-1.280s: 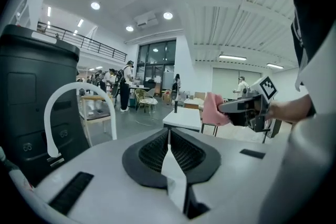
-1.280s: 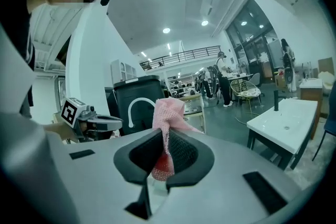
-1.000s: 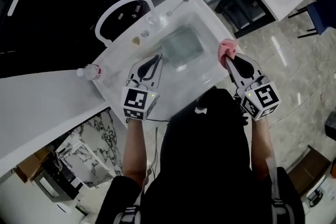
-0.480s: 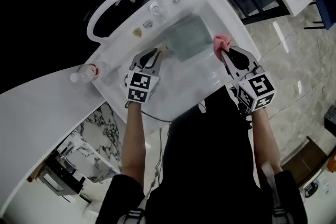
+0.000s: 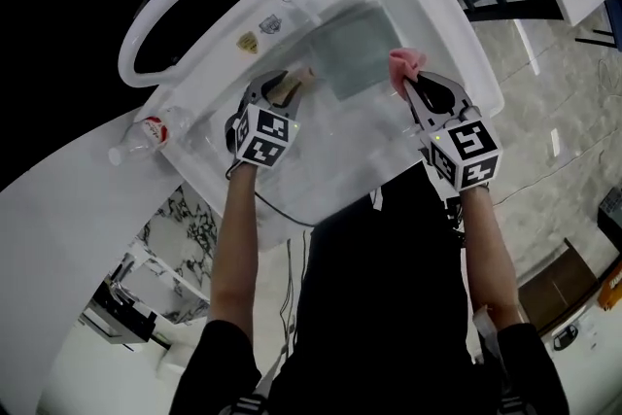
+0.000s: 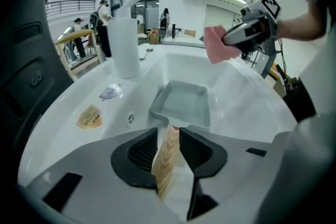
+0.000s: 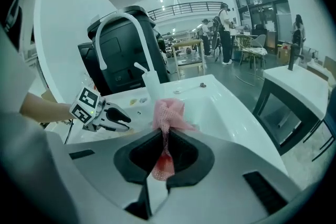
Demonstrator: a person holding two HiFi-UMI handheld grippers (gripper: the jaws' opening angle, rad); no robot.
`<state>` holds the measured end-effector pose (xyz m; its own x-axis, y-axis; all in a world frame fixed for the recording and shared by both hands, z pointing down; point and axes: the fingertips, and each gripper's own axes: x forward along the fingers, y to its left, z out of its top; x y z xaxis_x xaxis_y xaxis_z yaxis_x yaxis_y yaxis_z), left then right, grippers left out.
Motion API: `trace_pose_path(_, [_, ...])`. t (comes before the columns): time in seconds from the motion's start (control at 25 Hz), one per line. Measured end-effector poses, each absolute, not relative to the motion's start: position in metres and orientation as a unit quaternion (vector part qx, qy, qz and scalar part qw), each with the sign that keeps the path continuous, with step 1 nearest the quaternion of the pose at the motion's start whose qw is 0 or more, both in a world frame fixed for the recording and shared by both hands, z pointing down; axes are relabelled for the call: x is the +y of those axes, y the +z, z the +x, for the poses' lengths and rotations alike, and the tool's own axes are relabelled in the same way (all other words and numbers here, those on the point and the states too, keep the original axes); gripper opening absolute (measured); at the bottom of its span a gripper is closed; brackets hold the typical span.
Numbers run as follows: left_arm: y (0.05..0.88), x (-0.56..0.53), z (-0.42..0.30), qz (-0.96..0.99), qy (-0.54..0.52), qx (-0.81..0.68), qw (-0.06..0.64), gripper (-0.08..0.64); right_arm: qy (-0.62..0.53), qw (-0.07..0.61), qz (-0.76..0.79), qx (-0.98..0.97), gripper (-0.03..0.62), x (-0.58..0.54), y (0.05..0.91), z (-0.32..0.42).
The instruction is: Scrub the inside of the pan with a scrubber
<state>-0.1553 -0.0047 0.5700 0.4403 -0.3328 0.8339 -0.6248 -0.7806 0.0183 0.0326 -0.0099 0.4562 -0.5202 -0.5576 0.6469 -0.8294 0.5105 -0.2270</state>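
The pan [image 6: 184, 102] lies flat in the sink [image 5: 465, 42], a grey rectangular one. Its wooden handle [image 6: 167, 160] points from its near side straight back toward the person. This line is what the coming move depends on.

The left gripper [image 6: 169, 131] is lined up along the handle. Its jaws have just been opening, and the wood stands between the two pads. It lies close against the left pad, while a thin gap shows on the right side, so I judge they do not squeeze it yet. The pan itself is directly ahead of these jaws, a little farther.

The right gripper [image 7: 167, 136] has its jaws closed tight on the pink mesh scrubber [image 7: 168, 113], which sticks out past the tips. It hangs at the right side of the pan and above it, near but not touching. This is the hand nearer to the inside of the pan.

In the right gripper view the scrubber and jaws cover the pan completely. The joint between handle and pan is hidden behind the left jaw tips. From the head view I cannot tell if water stands in the pan.
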Motion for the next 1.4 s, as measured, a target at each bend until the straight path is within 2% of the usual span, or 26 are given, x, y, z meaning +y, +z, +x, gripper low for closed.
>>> trace_pose_path(0.2, [0.597,0.000,-0.158,0.820,0.513,-0.228,0.110,0.158,0.280,0.288,0.407,-0.821,0.046,-0.019,0.494,0.026])
trace_pose_path(0.64, [0.608,0.003,-0.156,0.819,0.529,-0.186,0.118,0.170,0.296,0.420,0.410,-0.754,0.048,-0.032,0.597,0.041])
trace_pose_path(0.84, [0.614,0.005,-0.159,0.811,0.550,-0.180,0.085,0.169,0.282,0.457,0.397,-0.745,0.049,-0.040,0.616,0.040])
trace_pose_path(1.4, [0.613,0.004,-0.158,0.804,0.556,-0.187,0.094,0.167,0.286,0.588,0.308,-0.691,0.049,-0.031,0.671,0.044])
